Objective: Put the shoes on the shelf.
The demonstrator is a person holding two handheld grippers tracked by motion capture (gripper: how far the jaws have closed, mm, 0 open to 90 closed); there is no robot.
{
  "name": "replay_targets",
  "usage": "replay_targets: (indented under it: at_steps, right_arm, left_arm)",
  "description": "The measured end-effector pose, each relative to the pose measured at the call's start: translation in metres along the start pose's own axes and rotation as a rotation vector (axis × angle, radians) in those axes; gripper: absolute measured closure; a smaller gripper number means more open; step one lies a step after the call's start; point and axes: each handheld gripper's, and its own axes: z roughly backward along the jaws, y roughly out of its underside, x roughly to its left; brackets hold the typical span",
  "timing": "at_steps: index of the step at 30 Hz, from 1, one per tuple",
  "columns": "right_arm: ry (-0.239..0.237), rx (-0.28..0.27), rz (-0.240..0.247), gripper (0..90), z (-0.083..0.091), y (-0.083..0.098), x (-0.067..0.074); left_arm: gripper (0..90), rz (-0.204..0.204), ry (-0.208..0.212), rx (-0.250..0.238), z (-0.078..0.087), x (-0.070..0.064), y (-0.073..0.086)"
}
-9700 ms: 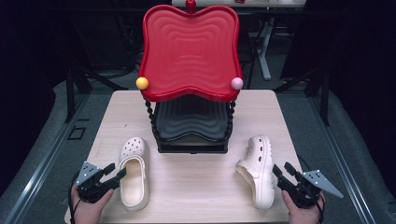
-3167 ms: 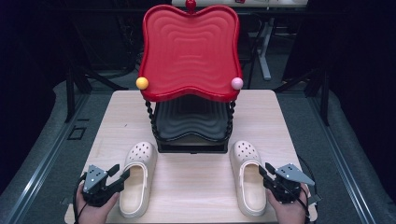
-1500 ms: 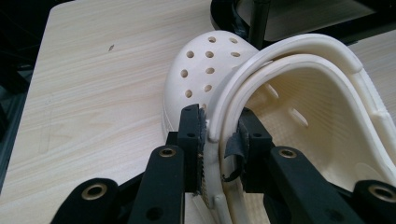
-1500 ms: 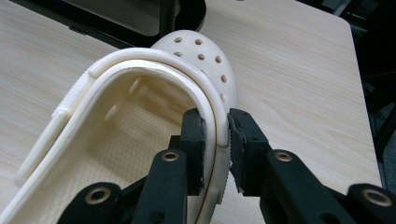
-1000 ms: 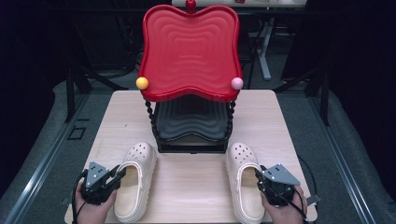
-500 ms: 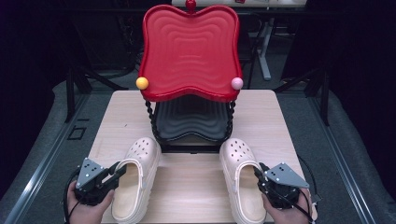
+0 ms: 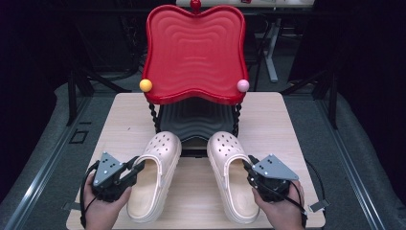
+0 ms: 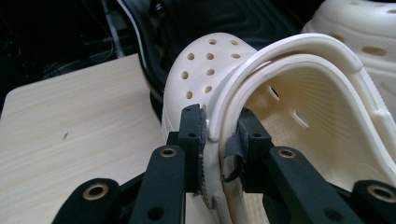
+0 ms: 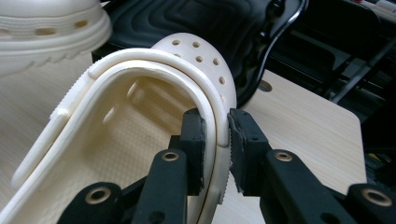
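Observation:
Two cream clogs lie side by side on the wooden table [image 7: 287,120], toes pointing at a two-tier shoe rack. The left clog [image 7: 153,175] is held by my left gripper [image 7: 136,167], shut on its outer side wall; the left gripper view shows the jaws pinching that rim and strap [image 8: 219,140]. The right clog [image 7: 232,175] is held by my right gripper [image 7: 249,167], shut on its outer rim [image 9: 217,135]. The toes of both clogs touch or nearly touch the rack's black lower tray [image 7: 191,120]. Above it stands the red upper tray [image 7: 194,52].
The rack has twisted black posts [image 7: 154,117] and a yellow ball [image 7: 145,85] and a pink ball [image 7: 243,86] at the red tray's front corners. Bare table lies left and right of the rack. Dark floor, chair and desk legs surround the table.
Both clogs have been slid forward and turned so their toes point at the rack; they began angled near the front corners. Both grippers stay closed on them.

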Motion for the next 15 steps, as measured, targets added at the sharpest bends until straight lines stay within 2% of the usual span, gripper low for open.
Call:
replay_targets:
  at_steps: [7,12,15]
  right_arm:
    - [-0.004,-0.005,0.01,76.1,-0.022,-0.018,0.002]
    - [0.02,0.0,0.019,76.1,-0.037,-0.03,0.002]
    - [0.024,0.002,0.007,76.2,-0.044,-0.034,0.0]
  left_arm:
    - [75.3,-0.021,-0.003,-0.019,-0.022,-0.008,-0.017]
    - [75.3,-0.045,-0.014,-0.017,-0.036,-0.011,-0.029]
    - [75.3,-0.05,-0.023,-0.013,-0.043,-0.01,-0.035]
